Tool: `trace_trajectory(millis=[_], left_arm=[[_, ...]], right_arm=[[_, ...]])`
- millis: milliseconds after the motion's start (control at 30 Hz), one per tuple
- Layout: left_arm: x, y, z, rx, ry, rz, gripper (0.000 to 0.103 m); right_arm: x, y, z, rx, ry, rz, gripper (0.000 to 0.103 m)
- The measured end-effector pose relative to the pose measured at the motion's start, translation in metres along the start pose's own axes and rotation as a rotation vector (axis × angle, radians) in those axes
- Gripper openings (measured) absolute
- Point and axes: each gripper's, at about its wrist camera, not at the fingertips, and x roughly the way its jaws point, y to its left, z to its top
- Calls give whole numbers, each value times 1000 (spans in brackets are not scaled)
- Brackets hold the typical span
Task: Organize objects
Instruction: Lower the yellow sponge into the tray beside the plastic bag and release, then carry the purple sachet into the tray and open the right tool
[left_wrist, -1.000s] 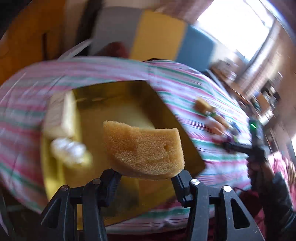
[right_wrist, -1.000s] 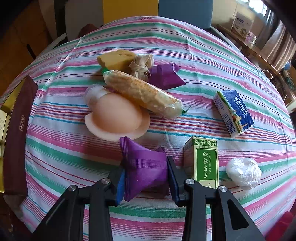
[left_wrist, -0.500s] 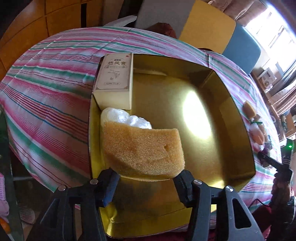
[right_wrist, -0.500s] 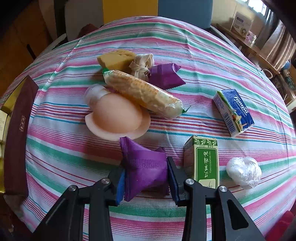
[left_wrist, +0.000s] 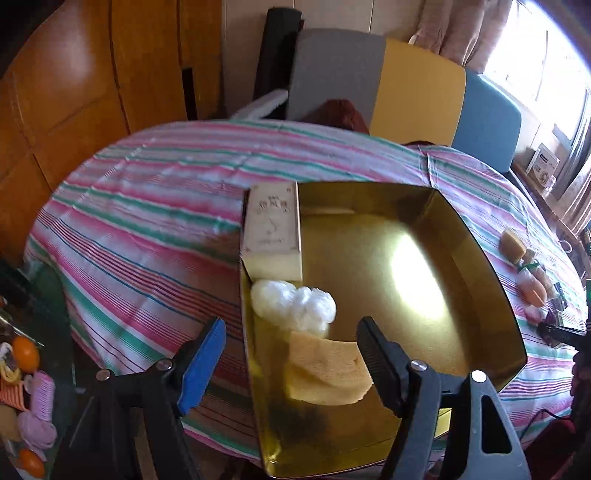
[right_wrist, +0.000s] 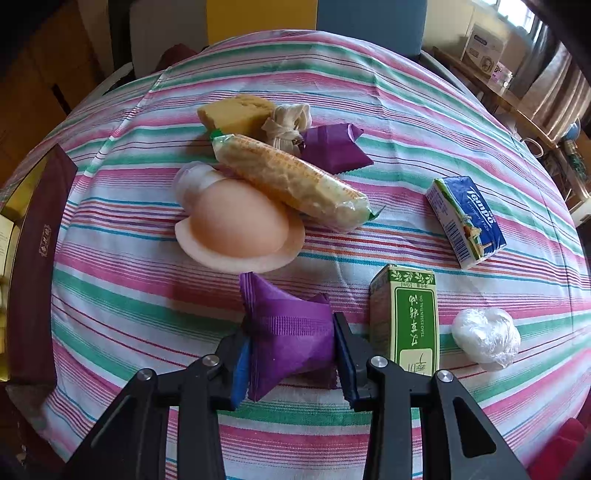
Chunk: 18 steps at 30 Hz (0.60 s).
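Fingers: left gripper (left_wrist: 291, 350) spread, sponge (left_wrist: 327, 373) apparently released in tray (left_wrist: 480, 258) beside box (left_wrist: 273, 236) and wad (left_wrist: 293, 304); right gripper (right_wrist: 291, 356) clamps pouch (right_wrist: 290, 334); corn (right_wrist: 291, 181), tissues (right_wrist: 465, 221), oil box (right_wrist: 404, 321) remain on table (right_wrist: 406, 110).

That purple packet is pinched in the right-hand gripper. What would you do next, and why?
Probably lift the purple packet off the striped tablecloth and carry it towards the gold box: the right gripper is shut on it, and the left gripper is open, its sponge in the box.
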Motion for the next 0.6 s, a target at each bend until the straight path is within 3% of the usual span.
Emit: trace_trajectory(millis=[167,300,433,600], left_arm=[[-20,5,-4,1,-103,41,74],[-25,10,-2,-12,-111,18,74],[-25,13,-2,-35,-124,14,74],[-21,19,-3,-53,-116,-3,73]], right_arm=[[-10,13,-9,-37,14,-11,39],[-28,20,-18,-32,-20,-1,39],[-68,36,-22,-54,-112,43,39],[-127,98,-10,-194,-245,162,39]])
